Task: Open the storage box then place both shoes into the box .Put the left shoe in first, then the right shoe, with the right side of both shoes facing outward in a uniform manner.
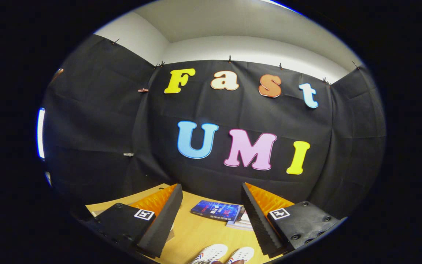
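Note:
My gripper [211, 205] is held high above a wooden table [196, 229], tilted up toward the booth's black wall. Its two black fingers with orange backs stand wide apart, and nothing is between them. Low between the fingers, two white shoes with coloured stripes lie side by side on the table: one shoe [208, 253] to the left, the other shoe [241, 254] to the right. Only their upper ends show. I see no storage box.
A dark blue book [216, 210] lies on the table beyond the shoes, near the wall, resting on a paler book or papers [242, 222]. The black cloth wall closes off the table's far side.

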Action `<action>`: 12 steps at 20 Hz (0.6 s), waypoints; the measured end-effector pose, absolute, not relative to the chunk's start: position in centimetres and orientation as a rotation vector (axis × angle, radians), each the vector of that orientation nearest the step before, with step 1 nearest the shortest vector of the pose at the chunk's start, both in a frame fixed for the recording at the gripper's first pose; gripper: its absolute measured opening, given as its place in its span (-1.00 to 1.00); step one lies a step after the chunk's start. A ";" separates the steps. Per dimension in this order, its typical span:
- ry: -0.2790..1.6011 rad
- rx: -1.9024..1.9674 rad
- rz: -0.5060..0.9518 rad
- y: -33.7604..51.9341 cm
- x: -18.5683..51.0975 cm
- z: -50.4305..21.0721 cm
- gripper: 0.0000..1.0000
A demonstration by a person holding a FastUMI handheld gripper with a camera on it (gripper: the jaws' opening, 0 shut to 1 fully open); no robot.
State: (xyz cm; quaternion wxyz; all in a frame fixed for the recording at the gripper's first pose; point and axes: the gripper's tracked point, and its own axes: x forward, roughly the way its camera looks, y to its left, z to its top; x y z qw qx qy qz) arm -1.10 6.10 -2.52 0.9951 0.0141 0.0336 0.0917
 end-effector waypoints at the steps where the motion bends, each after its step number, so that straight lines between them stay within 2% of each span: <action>1: 0.092 0.050 0.227 7.2 -1.2 -3.3 0.95; 6: 0.232 0.227 0.428 11.1 -1.7 -7.9 0.95; 12: 0.484 0.587 0.575 13.9 -2.9 -14.9 0.97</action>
